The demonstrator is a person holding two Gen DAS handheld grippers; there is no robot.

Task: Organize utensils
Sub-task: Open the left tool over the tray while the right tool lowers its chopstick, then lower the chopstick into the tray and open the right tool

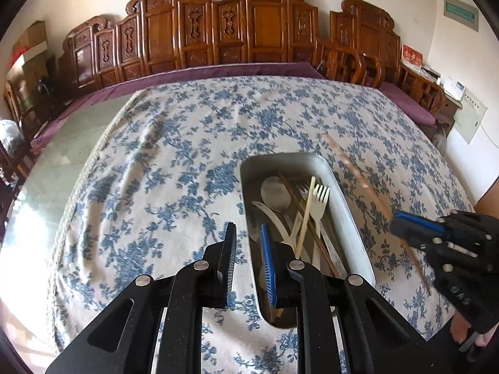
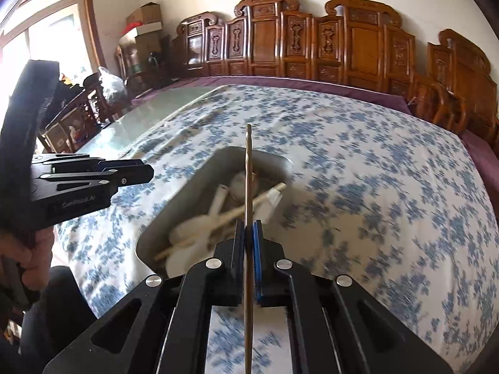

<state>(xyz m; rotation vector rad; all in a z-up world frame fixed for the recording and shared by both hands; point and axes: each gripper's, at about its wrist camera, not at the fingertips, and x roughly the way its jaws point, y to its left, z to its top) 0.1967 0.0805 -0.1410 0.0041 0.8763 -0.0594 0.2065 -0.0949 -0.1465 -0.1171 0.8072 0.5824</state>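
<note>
Right wrist view: "GenRobot.AI"-like lettering on left tongs [image 2: 149, 171]

A long rectangular metal tray with rounded corners [image 1: 349, 218] lies flat on the blue-flowered cloth. Inside it, heaped and crossing: a round-bowled metal spoon [image 1: 276, 191], a cream plastic fork [image 1: 321, 199], a metal fork [image 1: 301, 185], pale and brown chopsticks [image 1: 305, 215]. One thin brown wooden chopstick [image 2: 248, 168] stands apart, raised above the tray.

White cloth [image 1: 174, 155] with blue flower print; grey metal tray [image 1: 346, 218]; white plastic fork [image 1: 319, 205]; brown chopstick [image 2: 248, 187]; black tools, blue pads [image 1: 268, 265]; purple cushion [image 1: 218, 73]; reddish-brown carved bench [image 1: 265, 25].
</note>
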